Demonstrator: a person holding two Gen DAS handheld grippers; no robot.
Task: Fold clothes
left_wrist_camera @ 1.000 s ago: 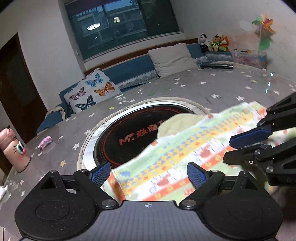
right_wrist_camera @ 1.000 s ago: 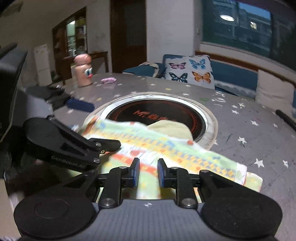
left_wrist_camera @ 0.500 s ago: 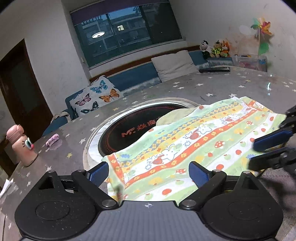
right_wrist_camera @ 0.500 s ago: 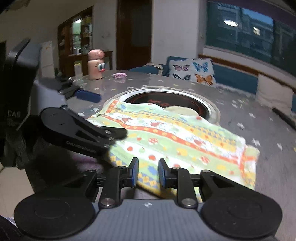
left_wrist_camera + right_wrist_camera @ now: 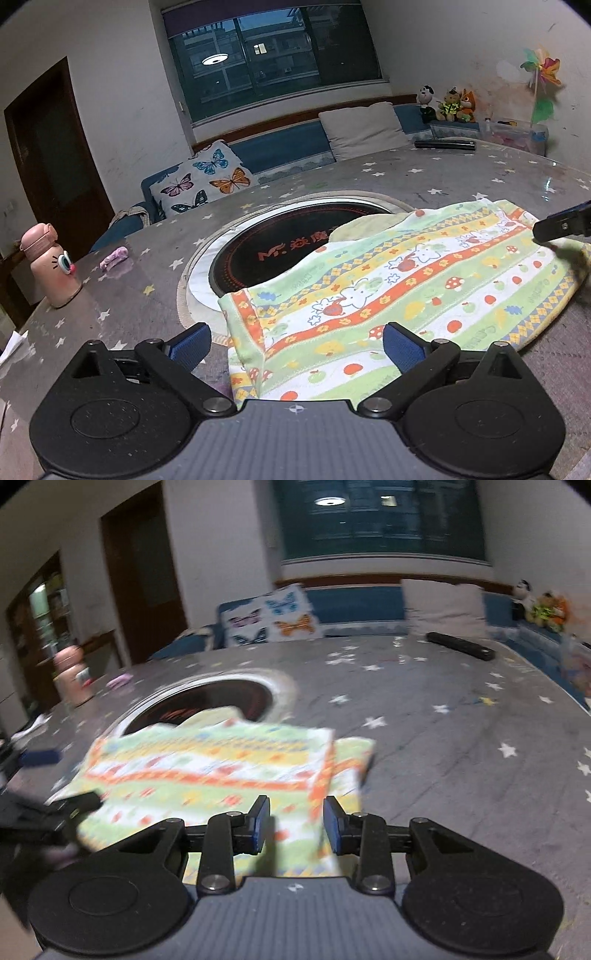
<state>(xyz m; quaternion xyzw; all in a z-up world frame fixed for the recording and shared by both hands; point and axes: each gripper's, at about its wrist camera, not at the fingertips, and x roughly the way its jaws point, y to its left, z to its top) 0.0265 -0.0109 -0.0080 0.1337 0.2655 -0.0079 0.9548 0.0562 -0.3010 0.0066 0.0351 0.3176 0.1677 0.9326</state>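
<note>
A folded cloth (image 5: 388, 291) with green, yellow and orange bands and cartoon prints lies flat on the star-patterned table (image 5: 443, 177), its far edge over the round cooktop (image 5: 266, 254). My left gripper (image 5: 295, 343) sits at the cloth's near left corner. Its jaws are opening wide, and its pads stand clear of the fabric that lies between them. In the blurred right wrist view, my right gripper (image 5: 295, 814) hovers over the cloth (image 5: 207, 771) near its right edge. A gap shows between its pads, and neither presses on the fabric. A dark right finger (image 5: 561, 229) shows at the far right.
A pink bottle (image 5: 48, 269) and a small pink object (image 5: 114, 256) stand on the table's left. A black bar (image 5: 443, 144) and a clear box (image 5: 517, 136) lie at the far right edge. A sofa with cushions runs behind.
The cloth has dropped from a raised drape to lying flat on the table. The right gripper swung right, away from the left one, and its jaws parted. The left jaws widened.
</note>
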